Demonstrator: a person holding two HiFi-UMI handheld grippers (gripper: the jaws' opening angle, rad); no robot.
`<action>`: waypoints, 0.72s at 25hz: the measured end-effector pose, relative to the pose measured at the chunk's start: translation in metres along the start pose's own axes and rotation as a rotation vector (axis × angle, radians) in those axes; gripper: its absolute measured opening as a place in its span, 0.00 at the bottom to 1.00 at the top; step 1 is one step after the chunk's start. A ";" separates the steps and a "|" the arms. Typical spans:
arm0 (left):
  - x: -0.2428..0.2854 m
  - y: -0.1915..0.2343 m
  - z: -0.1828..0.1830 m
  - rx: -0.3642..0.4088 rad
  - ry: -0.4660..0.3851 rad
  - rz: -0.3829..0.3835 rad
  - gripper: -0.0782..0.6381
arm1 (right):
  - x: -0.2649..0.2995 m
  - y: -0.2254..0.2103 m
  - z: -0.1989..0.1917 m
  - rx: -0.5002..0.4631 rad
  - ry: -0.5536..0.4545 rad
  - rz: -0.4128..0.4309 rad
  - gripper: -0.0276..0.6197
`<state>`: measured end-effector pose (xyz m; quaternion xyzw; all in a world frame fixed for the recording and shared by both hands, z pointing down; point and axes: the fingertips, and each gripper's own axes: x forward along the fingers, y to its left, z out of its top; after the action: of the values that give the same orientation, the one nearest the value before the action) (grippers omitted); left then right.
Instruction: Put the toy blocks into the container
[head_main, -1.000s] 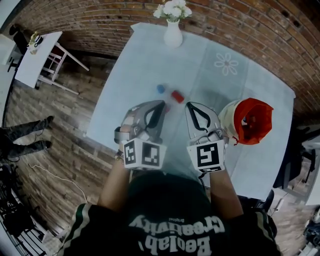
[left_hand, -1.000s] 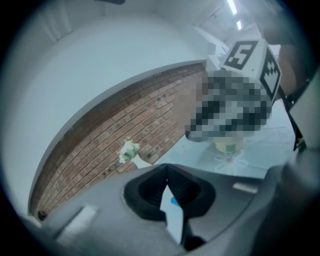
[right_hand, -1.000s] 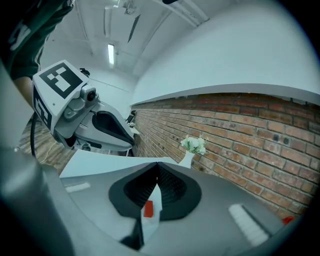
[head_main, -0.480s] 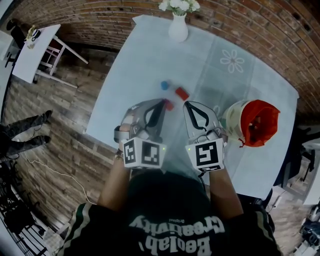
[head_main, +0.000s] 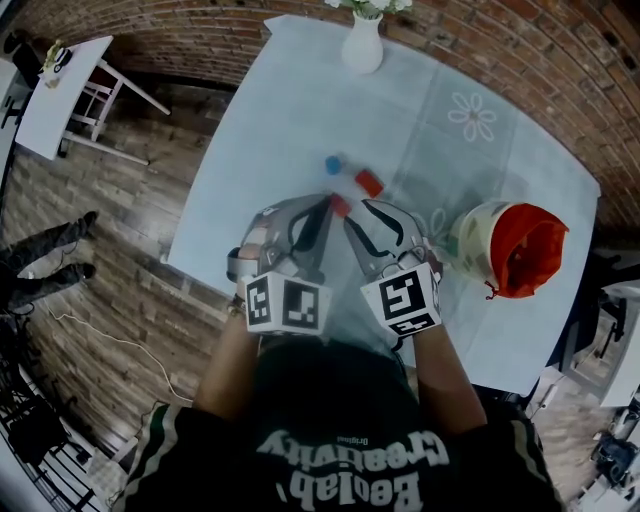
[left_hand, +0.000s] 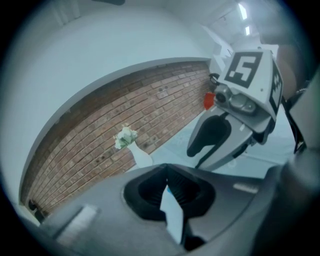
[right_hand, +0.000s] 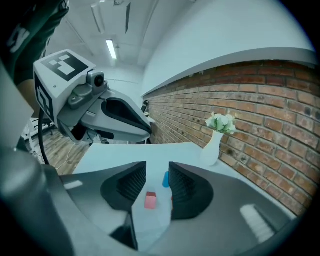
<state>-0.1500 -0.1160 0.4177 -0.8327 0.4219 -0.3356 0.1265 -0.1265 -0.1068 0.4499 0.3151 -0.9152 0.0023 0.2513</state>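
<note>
Three toy blocks lie mid-table (head_main: 270, 120), with bare cloth all round them: a blue block (head_main: 333, 165), a red block (head_main: 369, 183) and a pink block (right_hand: 150, 200). The right gripper (right_hand: 157, 172) has just been opening. Its jaws stand apart, framing the pink block without touching it. The left gripper (left_hand: 167, 187) has its jaws together and empty. The red-lined container (head_main: 470, 235) sits near the table's right edge, and a vase (head_main: 362, 45) stands at the far edge.

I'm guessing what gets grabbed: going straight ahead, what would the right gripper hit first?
Probably the small pink block, seen ahead between the right gripper's fingers, which have just been opening; the blue block lies beyond.
</note>
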 end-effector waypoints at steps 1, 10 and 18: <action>0.001 0.000 -0.003 -0.002 0.001 -0.002 0.11 | 0.005 0.002 -0.004 0.003 0.014 0.012 0.28; 0.007 0.009 -0.030 -0.024 0.028 -0.009 0.11 | 0.045 0.013 -0.034 0.026 0.107 0.073 0.33; 0.009 0.017 -0.051 -0.046 0.056 -0.009 0.11 | 0.074 0.019 -0.058 0.060 0.184 0.100 0.38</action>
<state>-0.1905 -0.1300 0.4517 -0.8276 0.4289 -0.3496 0.0939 -0.1609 -0.1244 0.5379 0.2750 -0.9023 0.0711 0.3242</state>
